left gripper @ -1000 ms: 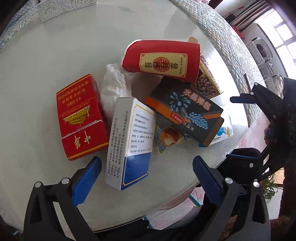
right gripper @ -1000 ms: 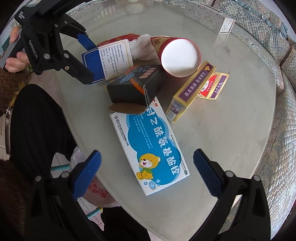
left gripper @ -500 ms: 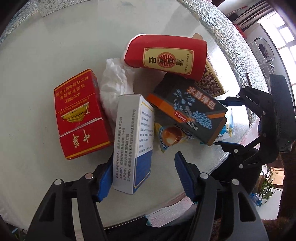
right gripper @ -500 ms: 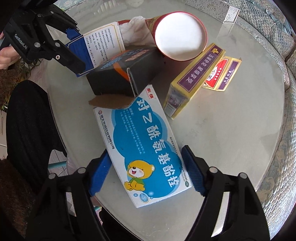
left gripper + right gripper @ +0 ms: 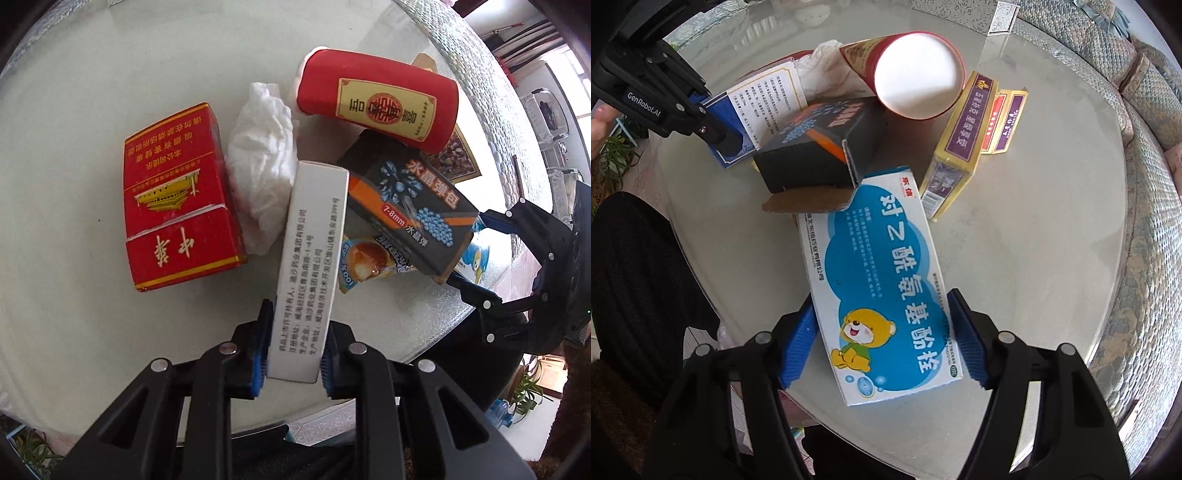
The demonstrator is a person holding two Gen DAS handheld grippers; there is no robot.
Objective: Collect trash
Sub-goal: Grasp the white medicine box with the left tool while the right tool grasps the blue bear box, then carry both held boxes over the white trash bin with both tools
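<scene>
White carton (image 5: 314,258) clamped in left tool (image 5: 293,354), right tool (image 5: 882,350) seemingly pinching blue carton (image 5: 882,280)

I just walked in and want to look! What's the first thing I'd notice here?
Probably the big blue box with the cartoon bear, lying flat at the table's near edge between the open right tool. Next, the red cup tipped on its side atop the pile of boxes. The left tool is pinching a white and blue box.
</scene>
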